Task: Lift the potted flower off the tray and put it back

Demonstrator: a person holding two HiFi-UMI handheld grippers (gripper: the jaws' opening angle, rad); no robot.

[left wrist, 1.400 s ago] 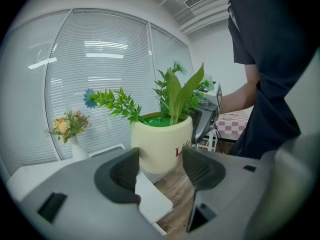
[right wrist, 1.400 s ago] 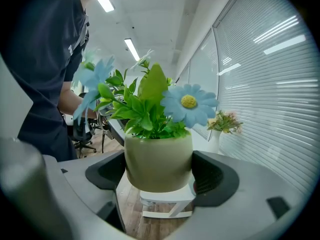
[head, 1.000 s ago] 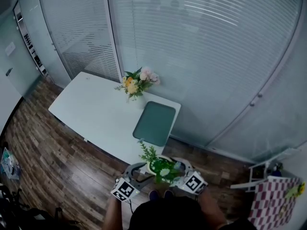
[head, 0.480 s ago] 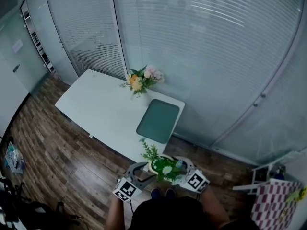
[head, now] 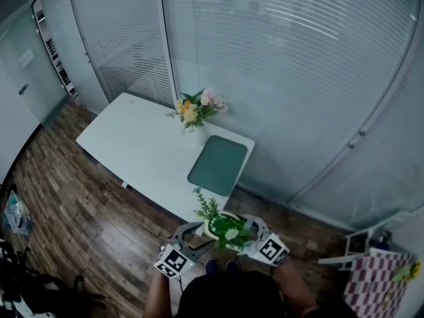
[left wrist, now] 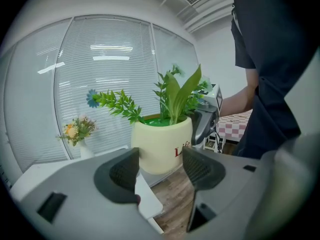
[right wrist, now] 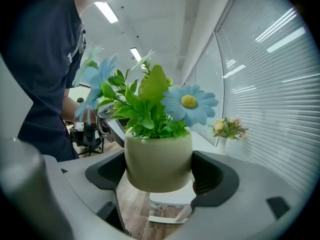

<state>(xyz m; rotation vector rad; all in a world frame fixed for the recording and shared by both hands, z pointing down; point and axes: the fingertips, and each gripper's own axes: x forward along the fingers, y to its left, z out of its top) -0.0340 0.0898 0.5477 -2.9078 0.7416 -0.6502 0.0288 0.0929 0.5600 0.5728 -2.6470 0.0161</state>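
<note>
The potted flower (head: 226, 230) is a cream pot (right wrist: 158, 161) of green leaves and blue daisies. It hangs in the air off the table's near end, over the wooden floor. My right gripper (right wrist: 158, 173) is shut on the pot, one jaw on each side. My left gripper (left wrist: 161, 169) is open, its jaws just short of the same pot (left wrist: 162, 144) and holding nothing. In the head view the left gripper (head: 192, 236) and the right gripper (head: 254, 234) flank the pot. The green tray (head: 217, 165) lies bare on the white table (head: 139, 154).
A vase of pink and yellow flowers (head: 199, 108) stands at the table's far edge beside the tray. Glass walls with blinds (head: 278, 65) run behind the table. A checked cloth and white frame (head: 377, 264) sit at the right. My dark-sleeved body (left wrist: 265, 69) is close behind the grippers.
The pot stays held between the grippers at the bottom of the head view. The view has shifted slightly, so the table sits a little further right.
</note>
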